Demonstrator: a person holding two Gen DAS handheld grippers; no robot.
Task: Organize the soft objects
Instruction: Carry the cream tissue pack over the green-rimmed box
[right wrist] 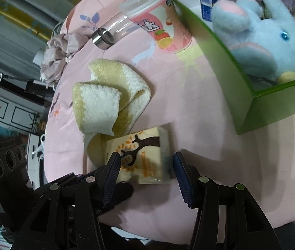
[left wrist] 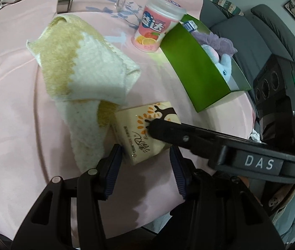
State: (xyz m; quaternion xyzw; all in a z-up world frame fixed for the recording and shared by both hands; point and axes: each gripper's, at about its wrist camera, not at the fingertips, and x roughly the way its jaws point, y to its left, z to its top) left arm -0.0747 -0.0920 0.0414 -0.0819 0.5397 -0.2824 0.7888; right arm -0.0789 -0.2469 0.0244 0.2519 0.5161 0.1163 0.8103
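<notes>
My left hand-held gripper and my right hand-held gripper both stand partly open around the tissue pack on the pink-clothed desk, pads beside it and, as far as I can tell, not yet pressing. Touching the pack, the cream-and-yellow towel also lies unsorted. In the green box beyond, the blue plush elephant and a purple fluffy thing are in, so I judge it half done.
</notes>
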